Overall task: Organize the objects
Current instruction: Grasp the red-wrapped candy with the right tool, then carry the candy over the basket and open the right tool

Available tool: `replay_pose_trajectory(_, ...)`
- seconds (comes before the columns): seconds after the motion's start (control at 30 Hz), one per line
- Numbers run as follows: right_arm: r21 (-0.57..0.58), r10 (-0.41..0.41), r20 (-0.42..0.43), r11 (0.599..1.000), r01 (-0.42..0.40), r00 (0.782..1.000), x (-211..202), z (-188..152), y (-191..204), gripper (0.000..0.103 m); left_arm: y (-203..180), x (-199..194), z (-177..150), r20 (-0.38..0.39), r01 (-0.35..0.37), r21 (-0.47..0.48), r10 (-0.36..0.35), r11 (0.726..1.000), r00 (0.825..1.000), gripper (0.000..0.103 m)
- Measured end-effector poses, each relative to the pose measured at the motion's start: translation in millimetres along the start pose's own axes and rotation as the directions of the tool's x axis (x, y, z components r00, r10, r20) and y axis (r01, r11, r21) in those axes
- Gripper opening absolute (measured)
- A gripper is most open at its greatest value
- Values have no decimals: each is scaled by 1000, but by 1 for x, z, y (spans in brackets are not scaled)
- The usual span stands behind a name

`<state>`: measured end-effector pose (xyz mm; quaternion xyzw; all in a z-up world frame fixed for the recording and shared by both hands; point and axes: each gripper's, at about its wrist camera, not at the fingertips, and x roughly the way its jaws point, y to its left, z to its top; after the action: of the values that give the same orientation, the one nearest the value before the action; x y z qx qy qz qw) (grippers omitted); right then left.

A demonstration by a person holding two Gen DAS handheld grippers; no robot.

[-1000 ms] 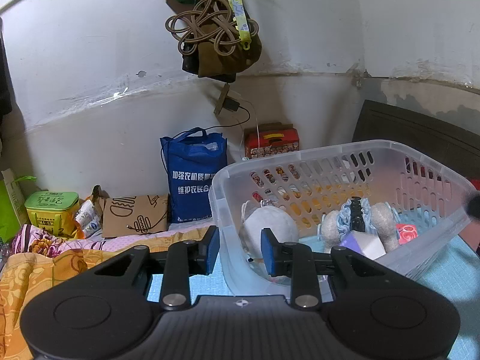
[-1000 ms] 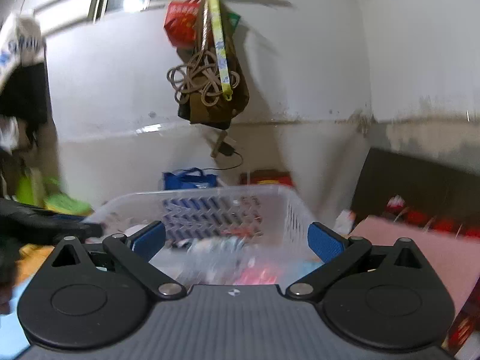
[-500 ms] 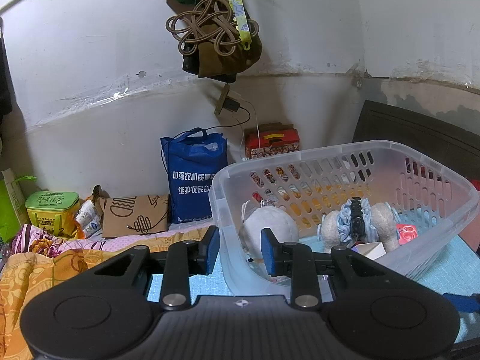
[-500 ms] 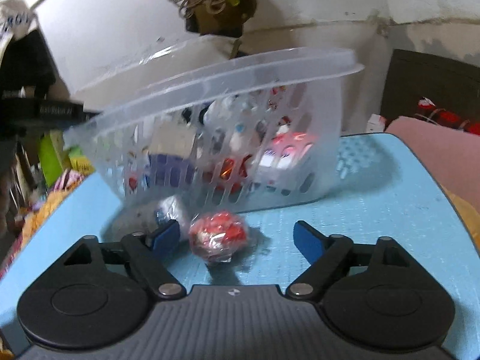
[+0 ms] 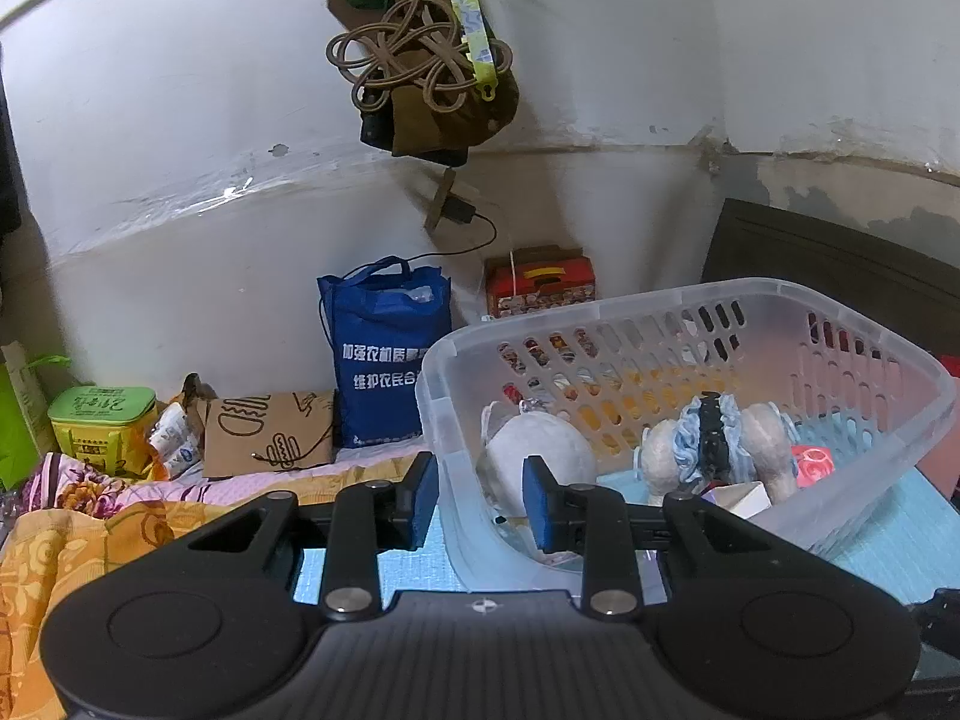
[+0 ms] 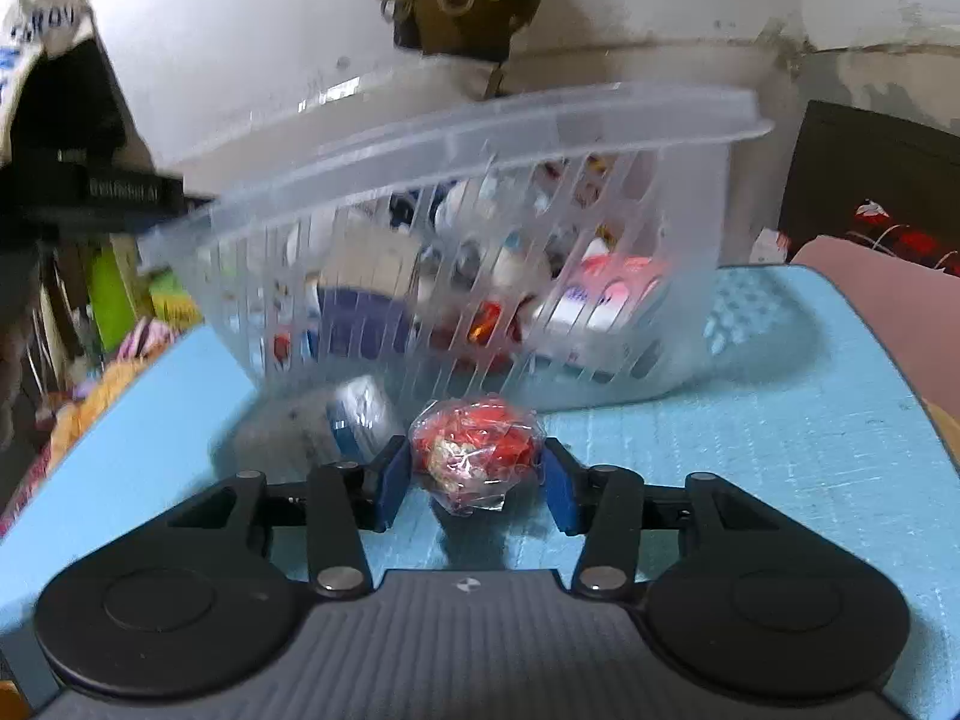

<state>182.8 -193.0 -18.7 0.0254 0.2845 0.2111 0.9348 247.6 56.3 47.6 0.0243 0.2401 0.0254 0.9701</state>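
Two grippers engaged: left gripper [image 5: 480,501] clamped on clear basket [image 5: 690,300] wall, lower centre; right gripper [image 6: 475,483] clenched around red wrapped candy [image 6: 477,450], frame centre, on blue mat [image 6: 750,450].

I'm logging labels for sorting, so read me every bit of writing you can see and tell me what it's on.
"加强农机质" then "维护农民合": white print on the blue bag, both lines cut off by the basket.
Green tin: handwritten-style characters on its lid, unreadable.
Red box: print too small.
Black bar at the left of the right wrist view: white lettering, blurred.
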Motion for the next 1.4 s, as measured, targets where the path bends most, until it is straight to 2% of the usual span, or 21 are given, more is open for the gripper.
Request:
replay_pose_trajectory(0.23, 46, -10, 105, 999, 5, 994, -15, -3, -7, 50, 0, 2, -1, 2, 1, -3, -1, 1000, 1000, 35)
replay_pose_trajectory(0.7, 24, -24, 122, 999, 21, 992, -15, -5, -3, 50, 0, 2, -1, 3, 1, -4, -1, 1000, 1000, 35)
replay_pose_trajectory(0.93, -21, -32, 158, 999, 35, 987, -24, -7, 3, 50, 0, 2, -2, 4, 1, -6, -1, 1000, 1000, 35)
replay_pose_trajectory(1.0, -49, -52, 181, 997, 61, 982, -34, -11, 6, 50, 0, 2, -3, 4, 1, -6, -1, 1000, 1000, 35)
replay_pose_trajectory(1.17, -62, -23, 240, 997, 39, 971, -72, -8, 6, 50, 0, 1, -4, 3, 1, -7, -1, 1000, 1000, 35)
replay_pose_trajectory(1.3, -54, 0, 316, 998, 18, 949, -101, 13, 8, 50, 1, 1, -4, 4, 2, -7, -2, 1000, 1000, 35)
replay_pose_trajectory(1.37, -67, -37, 373, 996, 66, 927, -110, 32, 11, 50, 0, 1, -3, 3, 1, -6, -1, 1000, 1000, 35)
replay_pose_trajectory(1.4, -72, -46, 372, 994, 78, 927, -109, 41, 11, 50, 1, 1, -4, 3, 1, -6, -1, 1000, 1000, 35)
